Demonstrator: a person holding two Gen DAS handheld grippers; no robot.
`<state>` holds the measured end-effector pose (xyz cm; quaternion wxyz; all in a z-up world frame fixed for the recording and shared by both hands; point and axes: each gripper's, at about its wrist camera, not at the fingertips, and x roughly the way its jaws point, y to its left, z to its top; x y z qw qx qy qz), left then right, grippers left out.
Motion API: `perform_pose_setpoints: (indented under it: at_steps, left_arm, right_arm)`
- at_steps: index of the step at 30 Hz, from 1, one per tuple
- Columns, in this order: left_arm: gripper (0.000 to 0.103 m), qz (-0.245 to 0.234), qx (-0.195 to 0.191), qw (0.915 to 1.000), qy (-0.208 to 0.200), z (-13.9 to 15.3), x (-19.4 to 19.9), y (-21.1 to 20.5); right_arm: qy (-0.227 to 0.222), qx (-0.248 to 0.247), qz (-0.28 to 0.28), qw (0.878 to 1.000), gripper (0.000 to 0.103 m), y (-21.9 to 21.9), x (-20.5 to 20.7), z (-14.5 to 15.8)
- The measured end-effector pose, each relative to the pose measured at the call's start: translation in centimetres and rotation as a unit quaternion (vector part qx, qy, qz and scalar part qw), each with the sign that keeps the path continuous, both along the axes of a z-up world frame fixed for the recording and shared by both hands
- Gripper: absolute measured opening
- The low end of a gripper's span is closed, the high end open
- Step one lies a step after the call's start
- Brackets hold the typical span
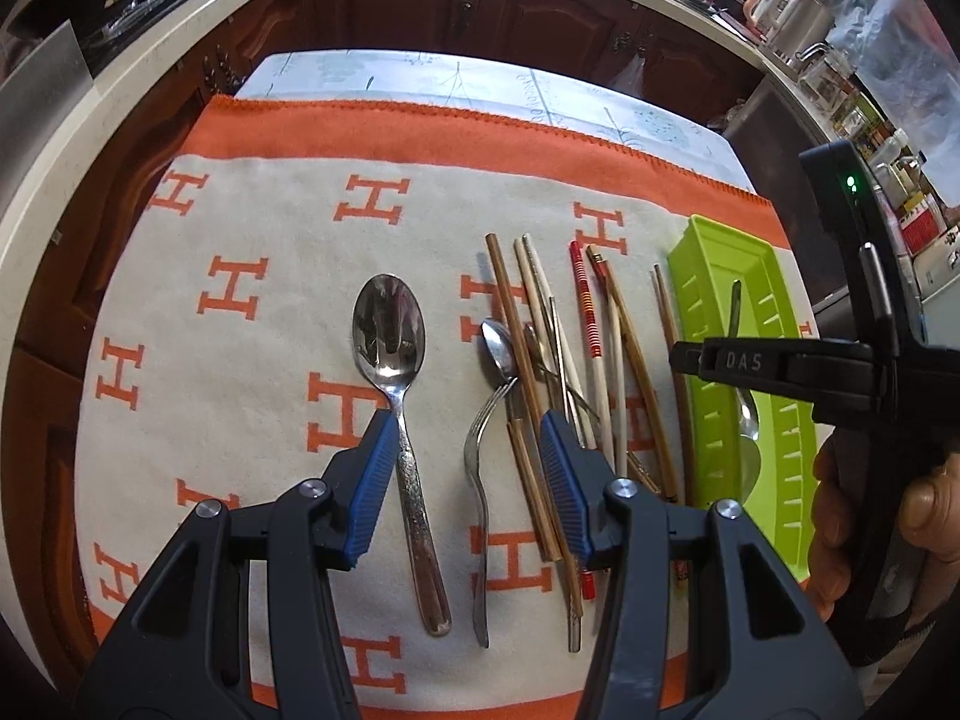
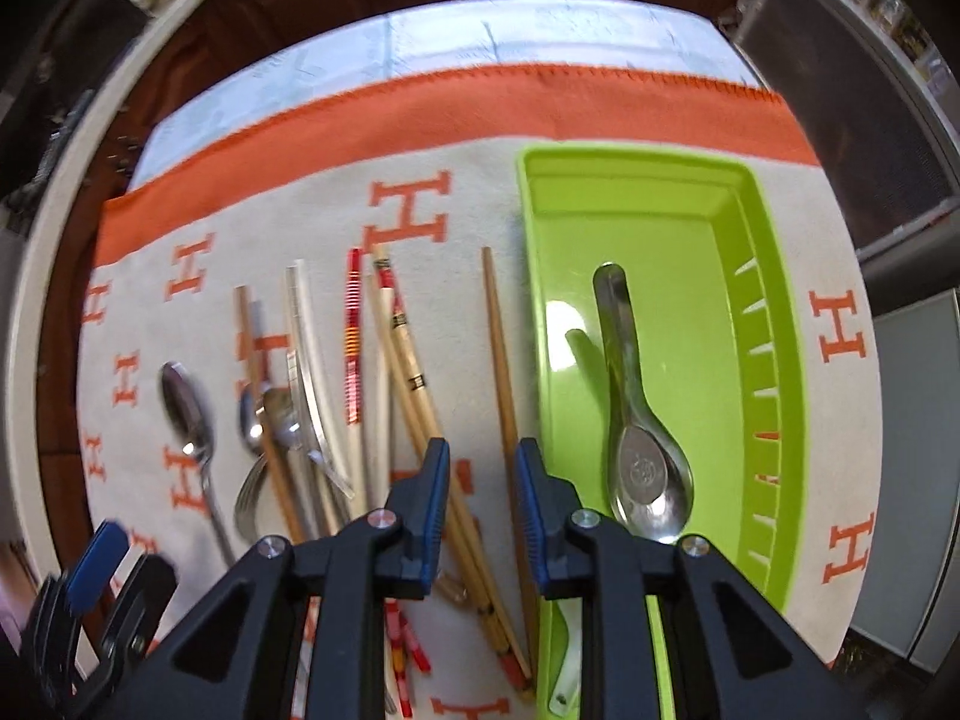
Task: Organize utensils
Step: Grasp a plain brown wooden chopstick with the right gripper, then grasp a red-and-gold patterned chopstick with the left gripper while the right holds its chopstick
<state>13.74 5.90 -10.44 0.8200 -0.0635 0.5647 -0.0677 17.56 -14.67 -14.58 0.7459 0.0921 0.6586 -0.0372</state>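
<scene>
Left gripper hangs half-spread, empty, over big spoon and fork; likely lining up a pick. Right gripper, fingers narrowly parted and empty, is above chopsticks beside green tray, which holds one soup spoon.

"DAS" on right claw; "H" letters on blanket.

A home kitchen; dark wooden cabinet doors with ornate metal handles run under a pale countertop; an electric kettle and jars stand crowded along the counter at the right; a table carries an orange-bordered cloth strewn with spoons, forks and chopsticks.
</scene>
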Motion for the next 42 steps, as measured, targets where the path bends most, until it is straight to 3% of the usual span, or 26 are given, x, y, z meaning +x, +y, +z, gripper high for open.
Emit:
perform_pose_setpoints:
  at_steps: [6,11,21,29,33,37,42]
  left_arm:
    - [0.046,0.003,-0.01,0.9998,0.014,-1.1,0.3,0.4]
    - [0.046,-0.001,-0.009,0.9999,0.013,-1.3,0.3,0.4]
    - [0.046,-0.012,-0.007,0.9996,0.023,-1.9,0.5,-0.3]
    - [0.046,-0.035,-0.005,0.9992,0.017,-1.3,0.6,-2.2]
    - [0.045,-0.05,-0.033,0.9977,0.034,-1.6,1.1,-3.5]
    - [0.029,-0.062,-0.047,0.9959,0.047,-1.9,1.8,-5.3]
    - [0.02,-0.073,-0.068,0.9919,0.079,-3.1,2.8,-7.9]
  right_arm:
    - [0.01,-0.04,0.002,0.999,0.019,1.2,1.3,-0.4]
    - [0.052,-0.054,-0.007,0.997,0.014,1.1,2.0,-2.5]
    - [0.053,-0.062,-0.002,0.997,0.01,-0.6,2.6,-2.9]
    - [0.058,-0.089,0.029,0.994,0.007,2.9,2.5,-3.8]
    - [0.049,-0.043,0.016,0.998,0.006,1.9,1.5,-3.2]
    - [0.029,0.013,0.013,0.999,0.006,0.8,0.2,-1.6]
    - [0.002,0.073,0.015,0.997,0.006,-0.5,-1.7,0.5]
